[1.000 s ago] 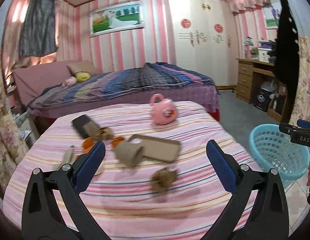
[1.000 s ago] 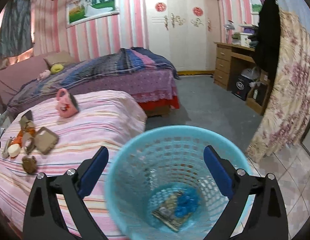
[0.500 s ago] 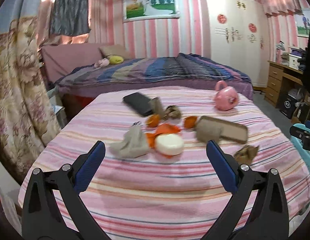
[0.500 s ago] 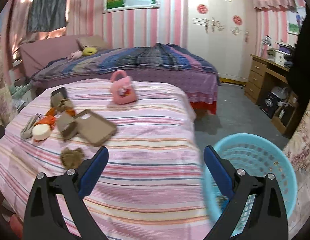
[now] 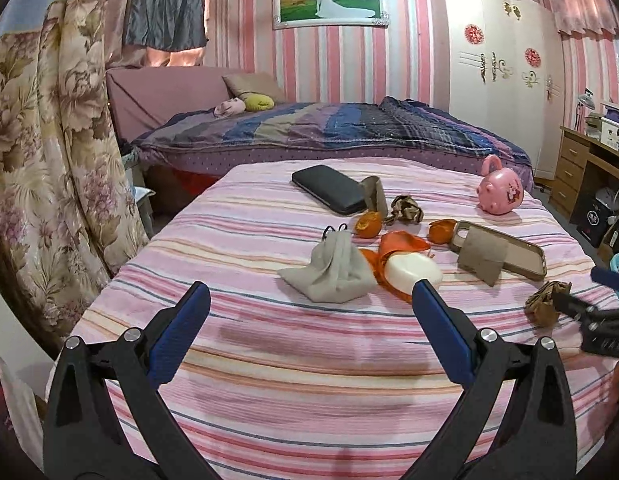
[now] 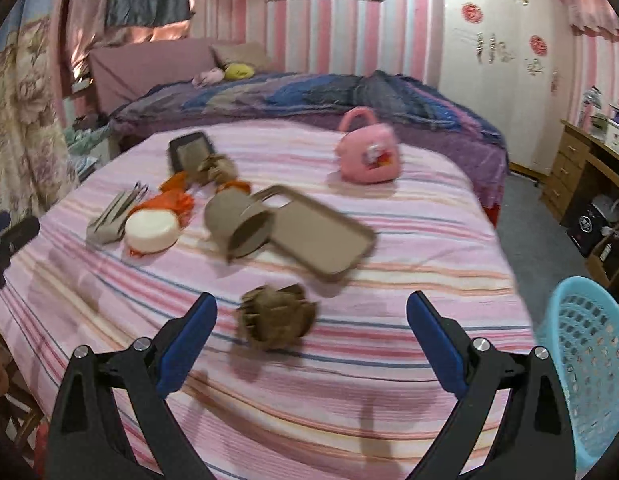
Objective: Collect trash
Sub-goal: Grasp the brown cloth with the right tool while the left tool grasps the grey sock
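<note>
Both claws wide apart, empty: left claw (image 5: 309,312) level above striped bed (image 5: 309,380); right claw (image 6: 311,320) over crumpled brown paper (image 6: 275,316)

Each gripper (image 5: 309,300) has black arms, blue pads, silver screws.

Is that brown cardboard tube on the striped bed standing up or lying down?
Lying down. The cardboard tube rests on its side on the bedspread; its open round end faces the right wrist camera, against the phone case.
</note>
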